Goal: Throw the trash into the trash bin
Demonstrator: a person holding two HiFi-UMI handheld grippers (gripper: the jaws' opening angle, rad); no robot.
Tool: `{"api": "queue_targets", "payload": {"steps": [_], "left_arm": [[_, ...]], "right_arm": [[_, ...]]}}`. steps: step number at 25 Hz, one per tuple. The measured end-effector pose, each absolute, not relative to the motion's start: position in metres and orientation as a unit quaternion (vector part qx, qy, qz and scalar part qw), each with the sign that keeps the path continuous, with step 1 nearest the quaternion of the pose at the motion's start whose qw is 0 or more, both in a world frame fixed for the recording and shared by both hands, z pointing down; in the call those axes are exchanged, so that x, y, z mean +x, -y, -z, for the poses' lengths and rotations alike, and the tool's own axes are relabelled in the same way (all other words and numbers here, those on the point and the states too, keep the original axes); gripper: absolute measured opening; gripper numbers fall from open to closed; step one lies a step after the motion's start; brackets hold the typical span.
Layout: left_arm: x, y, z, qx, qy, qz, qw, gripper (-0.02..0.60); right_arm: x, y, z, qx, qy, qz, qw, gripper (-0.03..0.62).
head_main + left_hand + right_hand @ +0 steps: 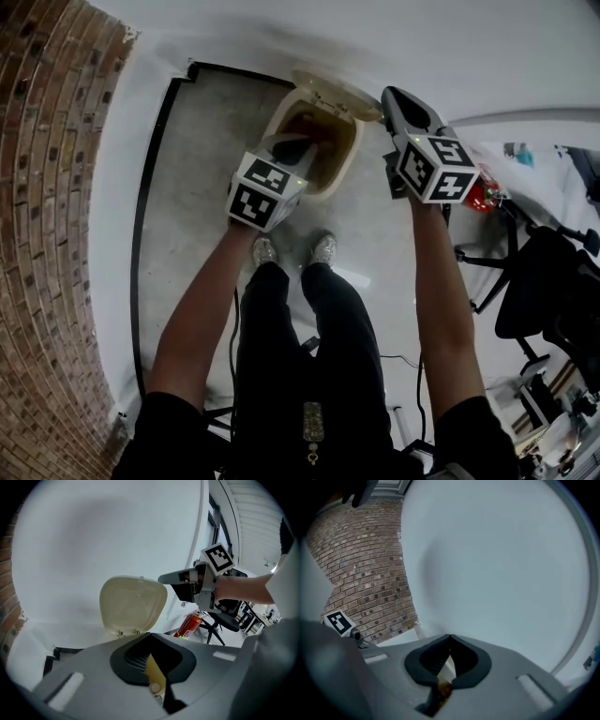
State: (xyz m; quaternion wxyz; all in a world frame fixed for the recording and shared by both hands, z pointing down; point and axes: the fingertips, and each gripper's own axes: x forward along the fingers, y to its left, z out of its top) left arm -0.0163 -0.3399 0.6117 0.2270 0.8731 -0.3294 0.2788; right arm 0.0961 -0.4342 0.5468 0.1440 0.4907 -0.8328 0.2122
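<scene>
The head view looks steeply down onto the open cream plastic trash bin (350,155). The left gripper view closely faces its raised lid (133,603); the right gripper view faces the red brick wall (365,564), also seen from the head.

On my left stands a red brick wall (47,234), and ahead of me a plain white wall (375,47). The floor (197,187) is grey, edged by a black strip (151,169). On my right are a red fire extinguisher (190,624) and a black office chair (544,291). The light is soft and even.
</scene>
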Motion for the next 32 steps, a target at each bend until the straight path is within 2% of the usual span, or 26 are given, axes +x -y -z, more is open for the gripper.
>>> {"api": "queue_targets", "payload": {"steps": [3, 8, 20, 32], "left_arm": [[-0.02, 0.336, -0.609, 0.872, 0.331, -0.279, 0.23, 0.006], [-0.035, 0.329, -0.605, 0.867, 0.341, -0.277, 0.234, 0.006], [-0.109, 0.305, -0.625, 0.834, 0.388, -0.291, 0.262, 0.006], [-0.097, 0.298, -0.686, 0.828, 0.343, -0.339, 0.285, 0.006]], "right_arm": [[0.083, 0.438, -0.546, 0.469, 0.84, -0.225, 0.152, 0.002], [0.061, 0.415, -0.563, 0.412, 0.851, -0.246, 0.214, 0.002], [0.009, 0.331, -0.631, 0.357, 0.842, -0.31, 0.262, 0.002], [-0.017, 0.284, -0.713, 0.32, 0.825, -0.343, 0.315, 0.002]]}}
